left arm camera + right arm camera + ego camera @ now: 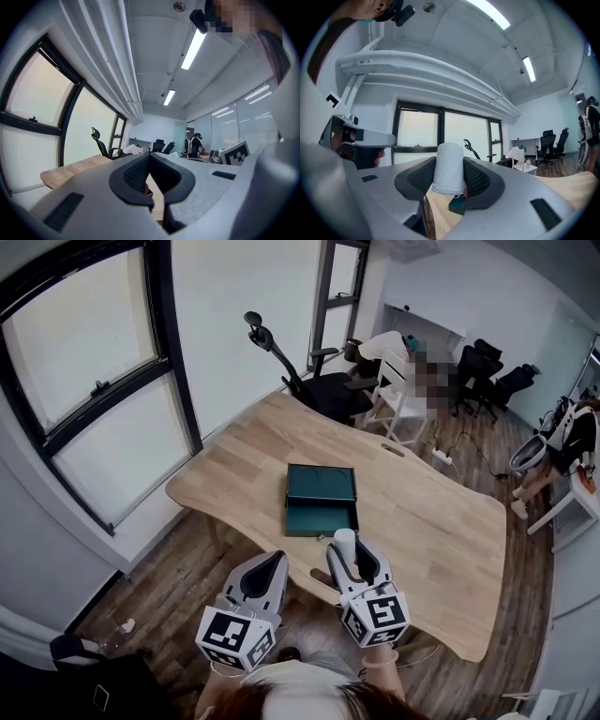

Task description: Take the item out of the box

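Note:
A dark green box [321, 498] lies open on the wooden table [431, 521], its lid folded back flat. My right gripper [349, 557] hovers just in front of the box, near the table's front edge, shut on a white cylindrical roll [345, 547] that stands upright between the jaws. The right gripper view shows the white roll [449, 168] clamped between the dark pads, with the green box [457, 204] small below it. My left gripper [264, 570] is off the table's front edge, left of the right one, and its jaws [151, 174] are closed together with nothing in them.
A black office chair [309, 381] stands at the table's far side, a white chair [398, 395] beyond it. Large windows [94, 381] line the left wall. A person [562, 442] stands at the far right. Wood floor lies below the table's front edge.

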A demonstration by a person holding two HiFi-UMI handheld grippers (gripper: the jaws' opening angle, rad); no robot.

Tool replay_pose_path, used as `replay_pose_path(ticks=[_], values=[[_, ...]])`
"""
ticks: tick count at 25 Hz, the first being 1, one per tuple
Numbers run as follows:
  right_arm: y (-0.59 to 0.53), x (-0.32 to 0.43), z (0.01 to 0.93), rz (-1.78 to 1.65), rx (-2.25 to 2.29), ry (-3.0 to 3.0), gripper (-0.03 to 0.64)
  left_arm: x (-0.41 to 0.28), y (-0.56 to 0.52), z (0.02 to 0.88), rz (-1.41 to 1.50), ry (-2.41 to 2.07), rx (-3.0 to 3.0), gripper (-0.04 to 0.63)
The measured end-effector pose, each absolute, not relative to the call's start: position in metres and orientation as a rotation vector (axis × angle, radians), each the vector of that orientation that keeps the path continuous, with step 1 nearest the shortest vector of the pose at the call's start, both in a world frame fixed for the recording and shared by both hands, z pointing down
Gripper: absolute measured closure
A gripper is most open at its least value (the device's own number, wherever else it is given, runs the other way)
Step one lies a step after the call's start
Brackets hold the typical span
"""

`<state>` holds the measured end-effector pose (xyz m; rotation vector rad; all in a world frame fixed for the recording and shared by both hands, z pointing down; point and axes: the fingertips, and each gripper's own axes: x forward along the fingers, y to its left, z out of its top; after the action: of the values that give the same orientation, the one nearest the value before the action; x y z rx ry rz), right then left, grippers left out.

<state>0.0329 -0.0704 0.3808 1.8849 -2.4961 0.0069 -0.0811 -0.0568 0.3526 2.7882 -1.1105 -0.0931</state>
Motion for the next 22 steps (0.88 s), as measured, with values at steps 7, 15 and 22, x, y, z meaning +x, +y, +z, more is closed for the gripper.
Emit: replay_pose_path(ticks=[7, 15, 22], values=[[-0.056, 0.039, 0.368, -0.022, 1.901, -2.514, 0.419, -0.074, -0.050, 0.354, -0.093, -1.102, 2.787, 0.588], [-0.040, 0.037, 0.362, -0.046, 1.868, -2.546, 0.419, -0.069, -0.039, 0.354, -0.084, -1.133, 2.774, 0.588], [-0.028, 0.037, 0.356, -0.071, 1.827, -2.575, 0.419, -0.058, -0.027, 0.348, -0.079, -1.139, 2.788, 0.588]])
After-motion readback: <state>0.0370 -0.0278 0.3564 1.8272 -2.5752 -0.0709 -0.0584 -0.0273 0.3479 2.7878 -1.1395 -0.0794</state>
